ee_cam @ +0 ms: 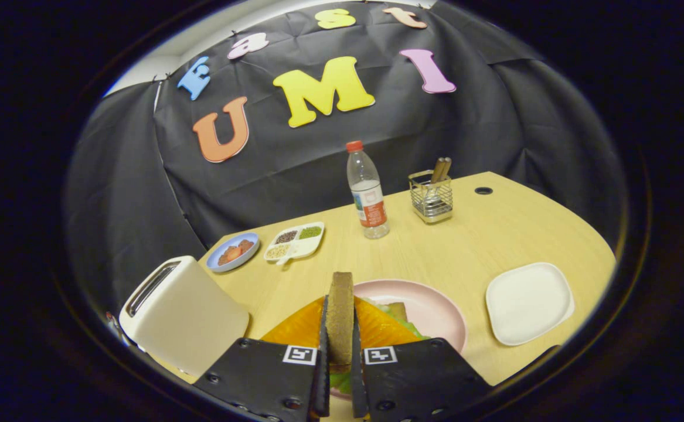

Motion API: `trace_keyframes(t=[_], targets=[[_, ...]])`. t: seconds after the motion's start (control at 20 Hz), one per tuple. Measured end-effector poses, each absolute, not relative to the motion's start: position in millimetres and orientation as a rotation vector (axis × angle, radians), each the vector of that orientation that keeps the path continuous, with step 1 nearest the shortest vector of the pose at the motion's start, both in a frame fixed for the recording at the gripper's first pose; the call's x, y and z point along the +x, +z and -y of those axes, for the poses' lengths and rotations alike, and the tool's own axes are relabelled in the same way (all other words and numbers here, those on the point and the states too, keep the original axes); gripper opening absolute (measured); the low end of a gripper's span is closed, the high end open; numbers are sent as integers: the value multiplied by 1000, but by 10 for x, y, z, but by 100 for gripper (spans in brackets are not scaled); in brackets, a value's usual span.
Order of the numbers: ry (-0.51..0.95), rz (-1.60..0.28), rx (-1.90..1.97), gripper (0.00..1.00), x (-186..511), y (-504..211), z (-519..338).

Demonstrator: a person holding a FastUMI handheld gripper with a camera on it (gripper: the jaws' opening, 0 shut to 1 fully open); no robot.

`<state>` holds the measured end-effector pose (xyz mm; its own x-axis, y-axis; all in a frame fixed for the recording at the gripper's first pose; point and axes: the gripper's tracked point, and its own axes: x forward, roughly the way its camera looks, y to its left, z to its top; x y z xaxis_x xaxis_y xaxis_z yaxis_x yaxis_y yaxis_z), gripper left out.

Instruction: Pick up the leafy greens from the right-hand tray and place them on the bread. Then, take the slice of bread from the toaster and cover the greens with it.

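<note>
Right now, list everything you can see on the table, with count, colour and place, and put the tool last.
Toaster: one, white, left of the tool.
Blue dish: one, holds reddish pieces, beyond the toaster.
Divided dish: one, white, dark, green and pale fillings, beside the blue dish.
Water bottle: one, clear with red cap, upright, far middle.
Wire holder: one, metal, wooden handles inside, right of the bottle.
White tray: one, right of the pink plate.
Pink plate: one, just beyond the tool, leafy greens on it.
Bread slice: one, brown, on edge.
Tool: one, shut on the bread slice.
</note>
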<state>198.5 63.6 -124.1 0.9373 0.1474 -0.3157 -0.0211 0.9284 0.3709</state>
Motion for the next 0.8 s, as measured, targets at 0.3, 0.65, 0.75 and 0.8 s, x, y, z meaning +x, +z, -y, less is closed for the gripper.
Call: trace_keyframes(t=[0.3,0.65,0.75,0.8], targets=[[45,-379,354,27,1983,-1470,-413],[-71,-382,237,87,1796,-1498,-146],[-61,-329,207,98,1688,-1312,-188],[-57,-296,195,97,1631,-1206,-202]])
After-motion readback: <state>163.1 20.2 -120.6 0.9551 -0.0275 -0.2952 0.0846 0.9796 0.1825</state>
